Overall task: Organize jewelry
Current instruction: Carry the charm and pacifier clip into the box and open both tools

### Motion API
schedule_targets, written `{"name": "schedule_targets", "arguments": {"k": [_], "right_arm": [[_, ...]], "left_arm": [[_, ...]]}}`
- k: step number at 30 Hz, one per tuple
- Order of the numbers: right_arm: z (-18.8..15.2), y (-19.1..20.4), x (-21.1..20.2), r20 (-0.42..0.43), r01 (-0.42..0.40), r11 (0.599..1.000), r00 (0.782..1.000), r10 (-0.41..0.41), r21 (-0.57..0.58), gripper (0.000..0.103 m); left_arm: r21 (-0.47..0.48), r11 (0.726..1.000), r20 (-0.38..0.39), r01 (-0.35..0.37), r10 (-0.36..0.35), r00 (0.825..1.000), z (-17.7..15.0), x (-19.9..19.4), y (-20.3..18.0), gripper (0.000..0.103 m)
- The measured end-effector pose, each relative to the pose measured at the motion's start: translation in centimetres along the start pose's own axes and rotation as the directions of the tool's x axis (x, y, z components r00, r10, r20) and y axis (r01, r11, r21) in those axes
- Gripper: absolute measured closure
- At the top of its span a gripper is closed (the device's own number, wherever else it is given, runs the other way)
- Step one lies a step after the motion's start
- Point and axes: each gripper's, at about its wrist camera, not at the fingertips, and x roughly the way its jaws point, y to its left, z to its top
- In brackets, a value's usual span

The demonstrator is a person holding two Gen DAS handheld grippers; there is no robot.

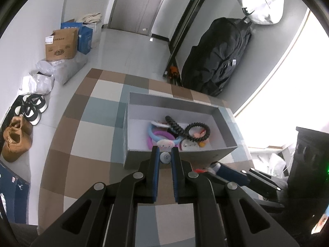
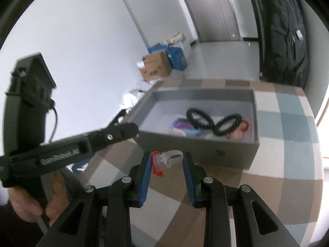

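A grey open box [image 1: 223,127] stands on the checkered table; it also shows in the right wrist view [image 2: 197,146]. It holds black braided hair ties [image 1: 197,131], a blue ring [image 1: 153,134], a purple ring and small charms. My left gripper [image 1: 165,151] is shut on a small round grey-white piece [image 1: 165,157], just before the box's near wall. My right gripper [image 2: 167,158] is shut on a clear ring with a red part [image 2: 164,160], just before the box's front wall. The left gripper's body [image 2: 82,146] shows at the left of the right wrist view.
The checkered tablecloth [image 1: 90,135] covers the round table. On the floor lie shoes [image 1: 18,138], a cardboard box [image 1: 61,45] and bags. A black bag [image 1: 218,55] hangs at the right wall. The right gripper [image 1: 236,174] lies right of my left fingers.
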Motion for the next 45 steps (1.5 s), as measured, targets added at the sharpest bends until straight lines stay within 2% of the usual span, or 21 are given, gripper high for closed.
{"name": "schedule_targets", "arguments": {"k": [6, 10, 13, 18, 38, 45], "right_arm": [[0.6, -0.4, -0.7, 0.037, -0.027, 1.0, 0.999, 0.026, 0.011, 0.074], [1.5, -1.0, -1.9, 0.109, -0.037, 0.999, 0.993, 0.037, 0.003, 0.074], [2.4, -1.9, -1.8, 0.126, -0.035, 0.999, 0.992, 0.032, 0.021, 0.074], [3.2, -3.1, -1.4, 0.132, -0.035, 0.998, 0.991, 0.028, 0.05, 0.073], [5.7, -5.8, 0.8, 0.105, -0.082, 0.992, 0.992, 0.072, 0.098, 0.073], [5.7, -6.0, 1.4, 0.086, -0.073, 0.992, 0.994, 0.064, 0.103, 0.073]], "left_arm": [[-0.001, 1.0, 0.049, 0.027, -0.027, 0.998, 0.7, 0.0, -0.7, 0.096], [0.003, 0.999, 0.058, 0.033, -0.033, 0.998, 1.1, 0.0, -1.2, 0.096], [0.002, 0.999, 0.066, 0.033, -0.033, 0.997, 1.4, 0.2, -1.3, 0.096], [0.054, 0.998, 0.072, -0.024, 0.02, 0.997, 2.0, 1.1, -2.1, 0.096], [0.027, 1.0, 0.004, -0.002, 0.002, 1.0, 3.9, 4.2, -1.6, 0.096], [0.008, 1.0, -0.009, 0.007, -0.007, 1.0, 4.2, 4.6, -1.2, 0.096]]}}
